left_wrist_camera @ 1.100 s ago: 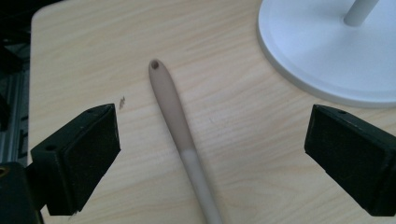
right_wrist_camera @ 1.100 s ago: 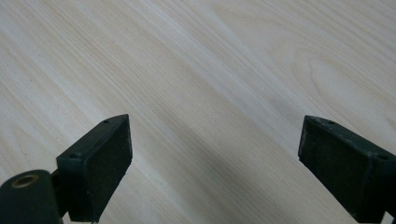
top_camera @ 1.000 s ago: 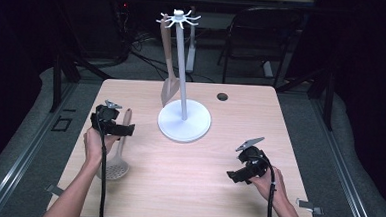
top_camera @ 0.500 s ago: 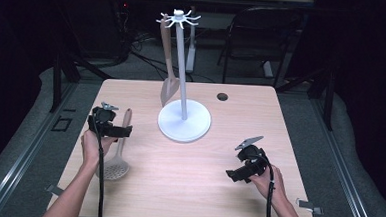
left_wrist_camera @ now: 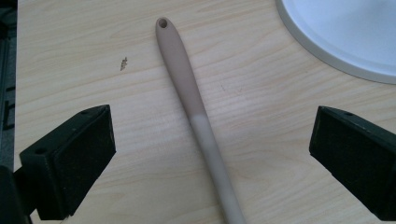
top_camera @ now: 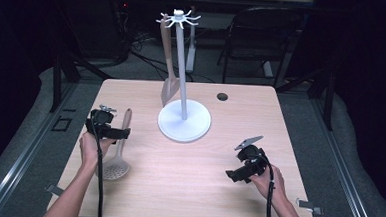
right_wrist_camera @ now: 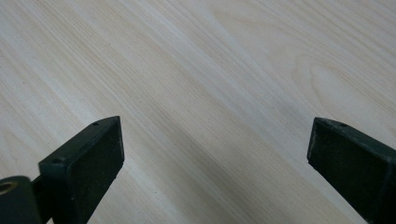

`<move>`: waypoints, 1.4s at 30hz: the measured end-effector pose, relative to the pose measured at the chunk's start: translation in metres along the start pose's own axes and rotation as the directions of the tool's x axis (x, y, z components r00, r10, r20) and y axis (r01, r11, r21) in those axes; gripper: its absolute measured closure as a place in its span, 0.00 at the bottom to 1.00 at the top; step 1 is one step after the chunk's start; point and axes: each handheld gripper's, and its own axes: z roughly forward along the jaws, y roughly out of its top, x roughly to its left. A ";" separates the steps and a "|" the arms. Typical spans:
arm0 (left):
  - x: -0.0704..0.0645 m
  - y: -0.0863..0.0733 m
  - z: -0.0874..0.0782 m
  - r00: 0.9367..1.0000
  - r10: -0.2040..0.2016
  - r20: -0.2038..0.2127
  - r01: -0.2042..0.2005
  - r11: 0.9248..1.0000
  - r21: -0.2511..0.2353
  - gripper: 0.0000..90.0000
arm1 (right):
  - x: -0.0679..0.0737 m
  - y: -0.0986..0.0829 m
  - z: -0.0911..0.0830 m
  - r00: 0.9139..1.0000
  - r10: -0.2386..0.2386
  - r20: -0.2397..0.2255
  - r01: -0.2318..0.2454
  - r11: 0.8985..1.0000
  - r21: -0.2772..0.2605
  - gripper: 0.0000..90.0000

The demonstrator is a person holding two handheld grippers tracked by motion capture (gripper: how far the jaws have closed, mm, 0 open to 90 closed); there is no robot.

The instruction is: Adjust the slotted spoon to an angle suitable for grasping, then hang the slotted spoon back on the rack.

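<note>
High view: left gripper [top_camera: 122, 133] has moved up the table over the last second, from beside the skimmer's head toward the handle's far half. It now sits over the skimmer [top_camera: 120, 147], which lies flat on the table [top_camera: 187, 188] left of the stand [top_camera: 184, 119], with its perforated head nearer the person.

Left gripper view: jaws wide apart, nothing between the pads but the handle [left_wrist_camera: 196, 112], which runs up the middle of the gap and touches neither pad. The handle's hang hole [left_wrist_camera: 162, 22] lies ahead of the jaws. The stand's white base [left_wrist_camera: 345, 37] is ahead and to the right, apart from the handle.

Judgement: the shift lines the left gripper up for a grasp on the handle. The grasp is not yet made; a descent and closing come next. The likely goal is hanging the skimmer by its hole on a hook [top_camera: 178, 18] of the stand, where a spatula [top_camera: 168, 67] already hangs.

Right gripper [top_camera: 233, 174]: unchanged across the three high views, resting low at the table's near right, well apart from the skimmer. Right gripper view: jaws wide, bare wood ahead [right_wrist_camera: 210, 93], holding nothing. It looks idle for this step.
</note>
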 end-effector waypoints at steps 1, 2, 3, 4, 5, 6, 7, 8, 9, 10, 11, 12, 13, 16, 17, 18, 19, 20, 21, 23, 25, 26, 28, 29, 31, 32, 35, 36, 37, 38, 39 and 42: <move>0.000 0.000 0.001 1.000 -0.005 0.003 0.005 1.000 0.005 0.00 | 0.000 0.000 0.000 1.000 0.003 0.000 -0.003 1.000 0.001 0.04; 0.000 0.000 0.003 1.000 -0.003 0.001 0.003 1.000 0.014 0.01 | 0.000 -0.001 0.000 1.000 0.007 -0.003 -0.007 1.000 -0.001 0.04; 0.001 0.000 0.004 1.000 -0.006 0.002 0.006 1.000 0.023 0.01 | 0.000 -0.001 -0.001 1.000 0.013 -0.001 -0.013 1.000 0.001 0.04; 0.001 0.000 0.006 1.000 -0.009 0.001 0.009 0.999 0.030 0.02 | 0.000 -0.001 0.000 1.000 0.017 0.002 -0.017 1.000 -0.009 0.04; 0.001 0.000 0.008 1.000 -0.022 0.004 0.022 0.999 0.039 0.03 | -0.001 -0.001 0.000 1.000 0.019 0.002 -0.019 1.000 -0.009 0.04; 0.002 0.000 0.010 1.000 -0.027 0.007 0.027 0.999 0.042 0.05 | -0.001 -0.001 0.000 1.000 0.018 0.004 -0.018 1.000 -0.010 0.04; 0.003 0.000 0.011 1.000 -0.029 0.010 0.028 0.998 0.047 0.09 | -0.001 -0.001 -0.001 1.000 0.020 0.006 -0.020 1.000 -0.005 0.04; 0.004 0.000 0.013 0.999 -0.032 0.015 0.031 0.998 0.050 0.11 | -0.001 -0.001 0.000 1.000 0.024 0.005 -0.024 1.000 -0.005 0.04; 0.004 0.000 0.015 0.999 -0.037 0.021 0.036 0.998 0.056 0.14 | -0.001 -0.001 0.000 1.000 0.027 0.001 -0.027 1.000 -0.003 0.04; 0.004 0.000 0.017 0.999 -0.039 0.030 0.037 0.997 0.065 0.18 | -0.001 -0.001 0.000 1.000 0.027 0.002 -0.027 1.000 -0.003 0.04; 0.004 0.000 0.019 0.999 -0.045 0.032 0.042 0.996 0.072 0.19 | -0.001 -0.001 -0.001 1.000 0.025 0.003 -0.025 1.000 0.001 0.05; 0.005 0.000 0.021 0.998 -0.044 0.036 0.041 0.996 0.081 0.22 | 0.000 -0.001 -0.001 1.000 0.024 0.000 -0.024 1.000 0.001 0.06; 0.005 0.000 0.023 0.998 -0.049 0.032 0.046 0.995 0.088 0.26 | 0.000 -0.001 -0.001 1.000 0.026 -0.002 -0.026 1.000 0.001 0.08; 0.003 0.000 0.027 0.998 -0.055 0.032 0.051 0.993 0.102 0.35 | 0.000 -0.001 -0.001 1.000 0.026 0.011 -0.026 1.000 0.006 0.11; 0.002 0.000 0.028 0.998 -0.054 0.033 0.050 0.993 0.110 0.38 | -0.001 -0.001 -0.001 1.000 0.025 0.017 -0.025 1.000 0.013 0.12; 0.001 0.000 0.030 0.998 -0.052 0.037 0.047 0.992 0.121 0.42 | -0.001 -0.001 0.000 0.999 0.034 0.017 -0.034 0.999 0.009 0.12; 0.000 -0.001 0.031 0.997 -0.057 0.043 0.051 0.991 0.124 0.46 | -0.001 -0.001 0.000 0.999 0.035 0.019 -0.035 0.999 0.011 0.13; 0.000 -0.001 0.032 0.998 -0.052 0.044 0.046 0.991 0.129 0.49 | -0.001 -0.001 0.000 0.999 0.030 0.029 -0.030 0.999 0.014 0.13; -0.001 -0.002 0.034 0.998 -0.045 0.041 0.039 0.991 0.131 0.52 | -0.001 -0.001 -0.001 0.999 0.029 0.032 -0.029 0.999 0.017 0.15; -0.002 -0.003 0.037 0.998 -0.036 0.046 0.029 0.990 0.141 0.58 | -0.001 -0.001 0.001 0.999 0.033 0.036 -0.034 0.999 0.024 0.15; -0.004 -0.003 0.039 0.999 -0.029 0.039 0.023 0.988 0.150 0.62 | -0.001 -0.001 0.000 0.999 0.022 0.047 -0.025 0.998 0.050 0.15; -0.004 -0.004 0.040 0.999 -0.019 0.039 0.012 0.988 0.152 0.64 | -0.001 -0.001 0.001 0.999 0.027 0.044 -0.029 0.998 0.048 0.16; -0.005 -0.004 0.042 0.999 -0.015 0.034 0.009 0.987 0.162 0.67 | -0.001 -0.001 0.001 0.998 0.036 0.045 -0.037 0.999 0.036 0.16; -0.005 -0.005 0.043 1.000 -0.006 0.027 0.001 0.986 0.167 0.68 | -0.001 -0.001 0.001 0.998 0.038 0.042 -0.040 0.999 0.031 0.16; -0.004 -0.006 0.045 1.000 -0.004 0.011 0.002 0.984 0.177 0.71 | 0.000 -0.002 0.002 0.998 0.050 0.046 -0.051 0.998 0.024 0.16; -0.003 -0.008 0.045 1.000 -0.011 0.011 0.009 0.985 0.171 0.74 | -0.002 -0.001 0.000 0.998 0.026 0.049 -0.029 0.998 0.053 0.16; -0.002 -0.010 0.045 1.000 0.005 0.004 -0.006 0.986 0.168 0.79 | -0.002 -0.001 0.002 0.999 0.035 0.025 -0.037 0.998 0.044 0.16; -0.002 -0.010 0.045 1.000 0.006 0.006 -0.007 0.986 0.168 0.80 | -0.001 -0.001 0.001 0.999 0.036 0.027 -0.037 0.998 0.041 0.16; -0.002 -0.010 0.045 1.000 0.010 0.004 -0.011 0.985 0.171 0.80 | -0.002 -0.001 0.000 0.999 0.021 0.032 -0.022 0.998 0.055 0.16; -0.002 -0.010 0.045 1.000 0.010 0.004 -0.011 0.985 0.171 0.80 | -0.001 -0.001 0.002 0.999 0.041 0.029 -0.042 0.999 0.033 0.16; -0.003 -0.010 0.045 1.000 0.015 0.002 -0.015 0.985 0.170 0.80 | -0.001 -0.001 0.002 0.999 0.030 0.024 -0.031 0.999 0.044 0.16; -0.002 -0.010 0.045 1.000 0.011 0.007 -0.012 0.985 0.174 0.80 | -0.001 -0.001 0.003 0.999 0.036 0.007 -0.036 0.999 0.041 0.16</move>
